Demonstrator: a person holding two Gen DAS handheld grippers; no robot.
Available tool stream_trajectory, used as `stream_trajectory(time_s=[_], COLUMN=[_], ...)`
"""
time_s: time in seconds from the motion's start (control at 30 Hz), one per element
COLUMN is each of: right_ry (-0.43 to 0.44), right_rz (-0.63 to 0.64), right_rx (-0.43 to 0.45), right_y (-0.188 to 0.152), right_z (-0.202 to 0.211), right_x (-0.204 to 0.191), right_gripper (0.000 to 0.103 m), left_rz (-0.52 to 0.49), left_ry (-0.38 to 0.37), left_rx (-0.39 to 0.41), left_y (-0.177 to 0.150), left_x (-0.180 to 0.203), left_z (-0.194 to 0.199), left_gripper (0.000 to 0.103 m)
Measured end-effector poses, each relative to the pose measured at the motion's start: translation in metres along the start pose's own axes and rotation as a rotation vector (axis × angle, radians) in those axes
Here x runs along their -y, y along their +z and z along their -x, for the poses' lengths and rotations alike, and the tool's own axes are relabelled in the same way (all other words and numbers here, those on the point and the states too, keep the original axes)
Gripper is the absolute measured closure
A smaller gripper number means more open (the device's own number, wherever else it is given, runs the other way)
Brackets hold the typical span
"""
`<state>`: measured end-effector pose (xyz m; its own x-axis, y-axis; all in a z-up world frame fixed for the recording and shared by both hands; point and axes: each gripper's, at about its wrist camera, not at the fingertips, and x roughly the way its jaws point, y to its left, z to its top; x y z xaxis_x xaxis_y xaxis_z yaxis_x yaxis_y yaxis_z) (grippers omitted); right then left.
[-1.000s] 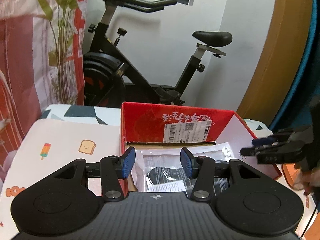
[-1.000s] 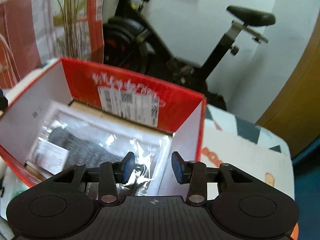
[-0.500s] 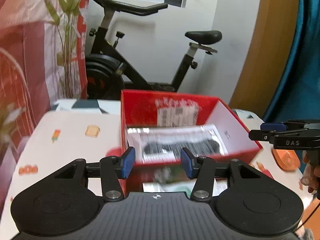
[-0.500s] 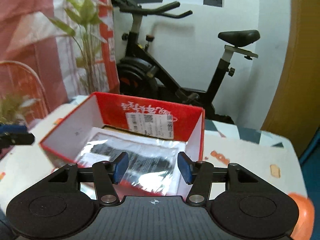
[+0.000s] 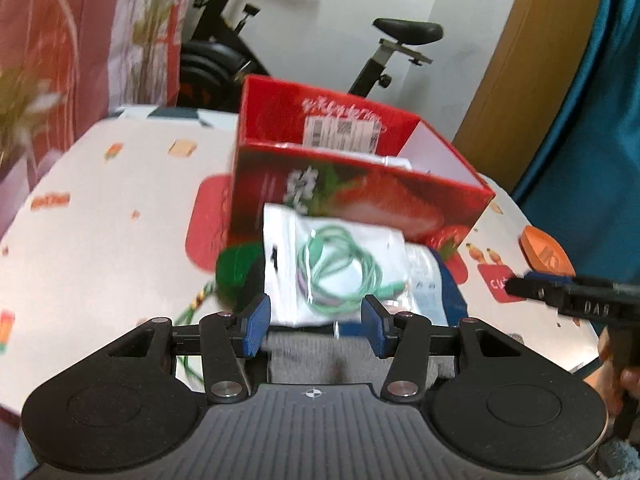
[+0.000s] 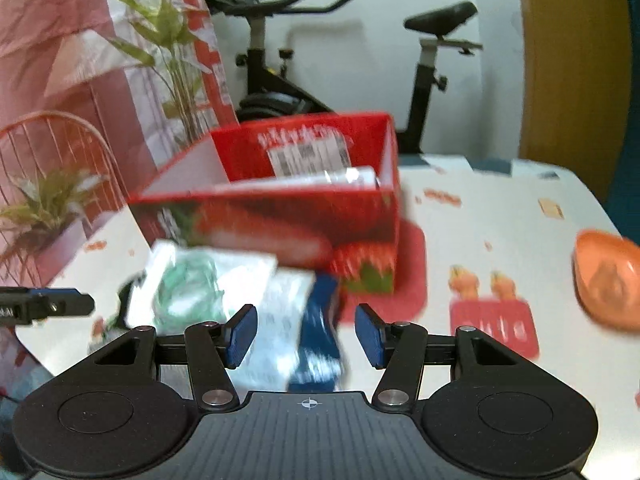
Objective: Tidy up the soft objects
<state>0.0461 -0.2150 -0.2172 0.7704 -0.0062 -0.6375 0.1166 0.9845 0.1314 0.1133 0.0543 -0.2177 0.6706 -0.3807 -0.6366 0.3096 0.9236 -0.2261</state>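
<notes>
From the left wrist, the left claw (image 5: 315,326) stands about half open with nothing between its blue pads; just ahead of its tips lies a clear bag holding a coiled green cord (image 5: 340,268), resting on a pile that also shows a dark green soft piece (image 5: 236,272) off the left pad, a blue packet (image 5: 450,288) off the right pad, and grey fabric (image 5: 320,356) directly beneath the claw; further ahead, behind the pile and touching it, stands the red box (image 5: 360,200), open at the top, with a white packet edge showing inside; the right claw (image 5: 532,286) reaches in from the right, well apart from the pile, above the printed surface (image 5: 120,240)

From the right wrist, the right claw (image 6: 306,334) is likewise about half open and empty; the blue packet (image 6: 320,336) and a white printed bag (image 6: 280,320) lie ahead and below, between the lines of the pads but untouched; the bagged green cord (image 6: 188,288) sits to the left, the red box (image 6: 280,216) ahead, an orange object (image 6: 608,280) far to the right; the left claw (image 6: 60,304) enters at the left edge

Judged from this, the task is partly done: at least one packet is already in the box, while several soft items remain outside in front of it, none yet gripped; blur hides the finer details of the pile
</notes>
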Motion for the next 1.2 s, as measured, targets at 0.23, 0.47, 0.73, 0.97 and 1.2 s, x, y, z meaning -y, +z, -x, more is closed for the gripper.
stream_trajectory(time_s=[0.23, 0.47, 0.73, 0.97, 1.2], right_ry=[-0.039, -0.072, -0.061, -0.059, -0.053], right_rz=[-0.077, -0.175, -0.15, -0.149, -0.106], right_rx=[-0.082, -0.143, -0.205, -0.192, -0.173], right_y=[-0.042, -0.055, -0.062, -0.059, -0.057], right_z=[0.002, -0.007, -0.028, -0.025, -0.022], right_x=[0.017, 0.035, 0.027, 0.029, 0.022], right_gripper=[0.049, 0.037, 0.041, 0.06, 0.078], left_rz=[0.084, 0.105, 0.117, 0.111, 0.117], left_ry=[-0.008, -0.005, -0.01, -0.02, -0.025], left_rx=[-0.026, -0.079, -0.111, -0.109, -0.14], left_y=[-0.023, -0.032, -0.036, -0.036, -0.038], left_x=[-0.009, -0.01, -0.013, -0.01, -0.011], left_z=[-0.002, -0.013, -0.018, -0.018, -0.026], left_gripper=[0.05, 0.05, 0.048, 0.043, 0.043])
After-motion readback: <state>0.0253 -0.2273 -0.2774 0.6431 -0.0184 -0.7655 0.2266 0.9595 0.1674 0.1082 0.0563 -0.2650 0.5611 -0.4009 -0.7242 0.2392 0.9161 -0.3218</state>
